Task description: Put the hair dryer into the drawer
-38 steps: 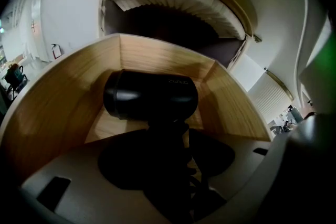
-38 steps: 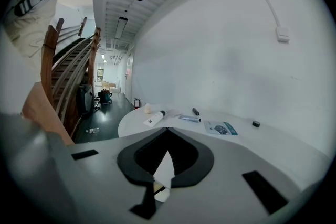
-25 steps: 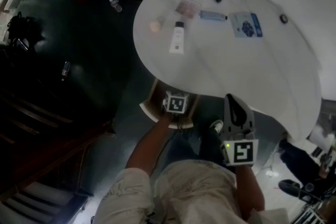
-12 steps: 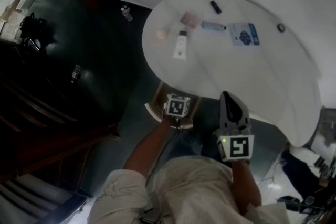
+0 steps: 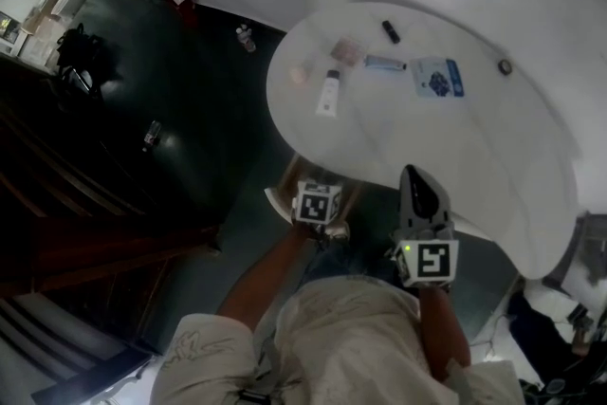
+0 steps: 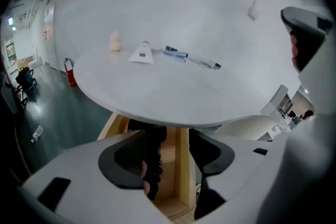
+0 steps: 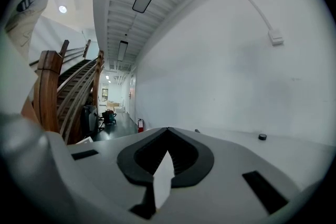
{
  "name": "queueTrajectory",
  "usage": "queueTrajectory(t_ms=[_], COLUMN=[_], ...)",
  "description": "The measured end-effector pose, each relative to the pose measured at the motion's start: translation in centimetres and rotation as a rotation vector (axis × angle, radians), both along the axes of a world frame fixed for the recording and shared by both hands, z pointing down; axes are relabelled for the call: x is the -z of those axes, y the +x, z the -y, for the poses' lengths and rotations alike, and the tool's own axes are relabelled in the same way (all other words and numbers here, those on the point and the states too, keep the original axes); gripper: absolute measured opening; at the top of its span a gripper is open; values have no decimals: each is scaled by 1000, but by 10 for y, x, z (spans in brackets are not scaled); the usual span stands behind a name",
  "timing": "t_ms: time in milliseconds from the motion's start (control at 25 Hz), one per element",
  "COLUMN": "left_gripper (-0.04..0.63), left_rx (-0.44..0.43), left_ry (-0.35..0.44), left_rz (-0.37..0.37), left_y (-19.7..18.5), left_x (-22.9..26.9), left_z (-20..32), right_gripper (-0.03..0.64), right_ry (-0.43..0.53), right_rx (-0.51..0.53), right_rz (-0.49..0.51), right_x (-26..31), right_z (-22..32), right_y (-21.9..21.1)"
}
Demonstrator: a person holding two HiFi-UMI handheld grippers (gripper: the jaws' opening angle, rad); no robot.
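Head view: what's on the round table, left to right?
pale pink lump → white tube → blue tube → blue-and-white packet → small dark round thing

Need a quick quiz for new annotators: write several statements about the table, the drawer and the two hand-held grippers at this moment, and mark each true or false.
1. The right hand-held gripper has its jaws together, with nothing between them. True.
2. The left hand-held gripper is clamped shut. False: its jaws stand apart.
3. The white table is bare. False: a white tube, a blue-and-white packet and a few other small items lie on it.
4. A wooden drawer shows below the table's near edge. True.
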State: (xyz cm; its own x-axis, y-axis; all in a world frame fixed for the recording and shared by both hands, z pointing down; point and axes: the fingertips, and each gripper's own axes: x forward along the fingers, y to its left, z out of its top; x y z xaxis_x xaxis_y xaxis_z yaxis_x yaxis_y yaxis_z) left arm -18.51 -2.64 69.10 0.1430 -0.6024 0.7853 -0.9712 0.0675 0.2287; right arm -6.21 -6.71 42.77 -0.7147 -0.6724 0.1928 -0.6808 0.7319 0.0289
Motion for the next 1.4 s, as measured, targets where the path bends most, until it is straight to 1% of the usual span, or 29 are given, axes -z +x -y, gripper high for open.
queueTrajectory(t_ms=[40,160,200,360,480,560,640,800,880,1000,1160,1280,1400], left_gripper=[262,261,261,261,261,261,261,261,261,259,202,176,137], left_rx=[2,-1,3,12,1,1,9,13,6,-19,-47,-86,-128], left_ry=[6,-7,-9,-51,-86,-86,-63,17,70,194,381,480,573], left_rz=[11,64,72,43,45,51,50,71,85,114,153,152,147], left_y=[2,7,9,21,29,32,37,54,66,90,127,159,190], left_x=[8,24,28,38,52,67,85,127,148,186,235,260,281], left_z=[-1,-5,-8,-20,-23,-21,-13,14,31,62,101,121,133], right_gripper=[3,3,3,3,3,3,3,3,3,3,3,3,3], right_ry=[1,17,23,21,20,23,27,49,60,75,92,108,126], right_rx=[2,12,14,11,8,9,5,-14,-37,-88,-177,-251,-320], right_rz=[4,12,17,33,43,43,47,56,57,58,73,79,67], right_x=[1,5,7,11,14,16,18,26,30,38,54,65,72], right_z=[1,8,10,19,27,30,34,43,48,58,72,78,79], right_y=[2,10,14,27,37,43,50,67,79,100,134,162,190])
